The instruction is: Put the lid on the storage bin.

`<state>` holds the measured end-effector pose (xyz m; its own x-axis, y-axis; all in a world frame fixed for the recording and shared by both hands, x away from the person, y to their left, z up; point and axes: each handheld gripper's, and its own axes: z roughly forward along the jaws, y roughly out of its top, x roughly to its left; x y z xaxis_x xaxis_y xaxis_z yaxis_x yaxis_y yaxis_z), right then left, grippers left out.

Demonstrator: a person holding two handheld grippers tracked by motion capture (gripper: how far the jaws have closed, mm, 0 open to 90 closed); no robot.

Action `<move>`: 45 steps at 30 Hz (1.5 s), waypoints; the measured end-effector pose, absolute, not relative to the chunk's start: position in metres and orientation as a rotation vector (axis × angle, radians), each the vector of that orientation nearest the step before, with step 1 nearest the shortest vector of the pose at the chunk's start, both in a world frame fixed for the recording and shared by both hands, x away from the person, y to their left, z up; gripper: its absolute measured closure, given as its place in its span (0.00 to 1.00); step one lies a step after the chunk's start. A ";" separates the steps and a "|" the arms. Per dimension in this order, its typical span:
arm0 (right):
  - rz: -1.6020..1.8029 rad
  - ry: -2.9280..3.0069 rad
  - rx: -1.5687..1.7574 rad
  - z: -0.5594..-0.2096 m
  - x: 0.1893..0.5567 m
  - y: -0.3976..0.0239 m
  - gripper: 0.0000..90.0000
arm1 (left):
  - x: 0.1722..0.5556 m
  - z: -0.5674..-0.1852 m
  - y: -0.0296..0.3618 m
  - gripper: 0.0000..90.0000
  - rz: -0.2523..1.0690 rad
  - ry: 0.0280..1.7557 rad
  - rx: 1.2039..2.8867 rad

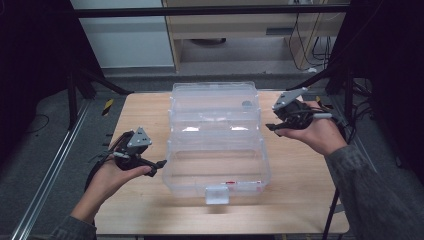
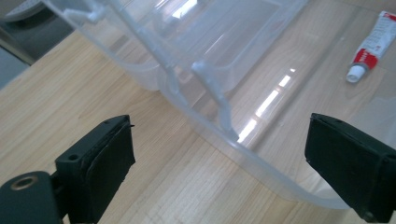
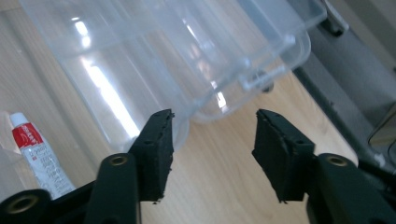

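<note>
Now clear box (image 1: pixel 216 137) lies open mid-bench (image 1: pixel 300 200), long axis running away from me, between hands. Left tongs (image 1: pixel 159 164) gaping, right tongs (image 1: pixel 272 128) half apart, both empty, each beside its wall.

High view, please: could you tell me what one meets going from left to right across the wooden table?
Left hand-held gripper, open, in the person's left hand → clear plastic storage box with its lid open, on the light wooden table → right hand-held gripper in the person's right hand.
</note>
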<state>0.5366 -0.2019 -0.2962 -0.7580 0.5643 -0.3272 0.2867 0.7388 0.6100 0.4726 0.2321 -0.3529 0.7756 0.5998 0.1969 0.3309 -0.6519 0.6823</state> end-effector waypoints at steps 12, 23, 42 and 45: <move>0.619 2.587 0.332 -0.293 0.572 -0.132 0.68 | 0.468 -0.353 0.197 0.05 0.461 0.501 2.410; 0.475 2.678 0.188 -0.301 0.587 -0.112 0.75 | 0.463 -0.359 0.183 0.06 0.445 0.389 2.483; 0.345 2.717 0.076 -0.303 0.593 -0.109 0.89 | 0.450 -0.370 0.170 0.07 0.385 0.313 2.561; 0.337 2.718 0.071 -0.303 0.593 -0.109 0.89 | 0.447 -0.376 0.169 0.12 0.374 0.313 2.577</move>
<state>0.5928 -0.1094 -0.3028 -0.9191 0.0977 -0.3816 0.0015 0.9696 0.2446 0.4468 0.1686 -0.3757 0.9354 0.2900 0.2024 0.1486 -0.8417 0.5192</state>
